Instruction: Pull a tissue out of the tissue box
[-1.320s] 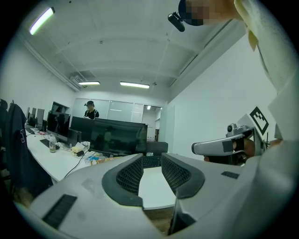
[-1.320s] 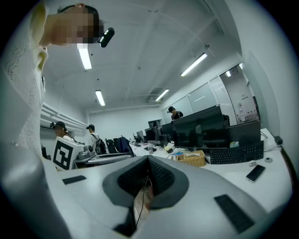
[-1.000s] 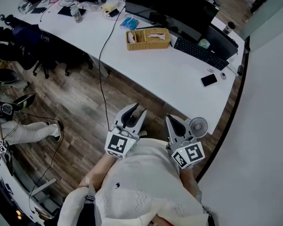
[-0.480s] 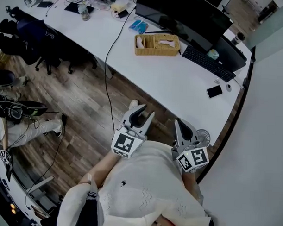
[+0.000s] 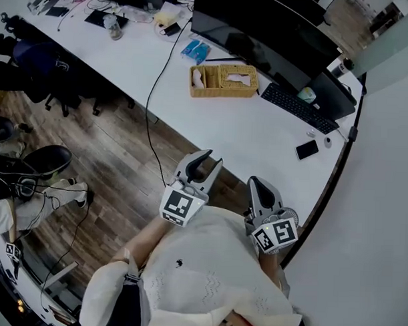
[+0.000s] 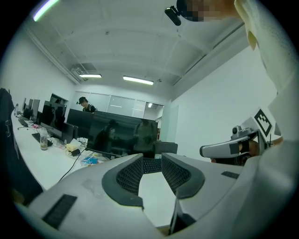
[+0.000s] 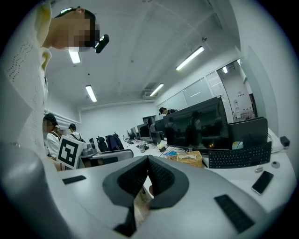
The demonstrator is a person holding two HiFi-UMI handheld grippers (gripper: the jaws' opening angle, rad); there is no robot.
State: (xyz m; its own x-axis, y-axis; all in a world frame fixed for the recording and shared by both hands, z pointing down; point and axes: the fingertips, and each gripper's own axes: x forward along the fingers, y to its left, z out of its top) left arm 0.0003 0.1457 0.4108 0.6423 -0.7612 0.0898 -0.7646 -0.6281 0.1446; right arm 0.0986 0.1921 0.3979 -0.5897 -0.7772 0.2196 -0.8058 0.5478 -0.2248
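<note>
**A:** Where are our grippers?

**B:** Close to our body. The left gripper (image 5: 211,159) has its jaws apart, with nothing in between. The right gripper (image 5: 256,185) has its jaws pressed together on nothing.

**A:** So how do we do this well?

**B:** The tissue box (image 5: 249,74) is far away across the white surface (image 5: 258,134). We think we should step closer first. Then we pinch only the white tissue (image 5: 238,78) that pokes out and pull up slowly. The other gripper may need to hold the box down.

**A:** What holds what?

**B:** The woven basket (image 5: 213,93) has two parts. The small left part holds a white thing (image 5: 196,77), but we cannot tell what it is. The big part is the tissue box.
</note>
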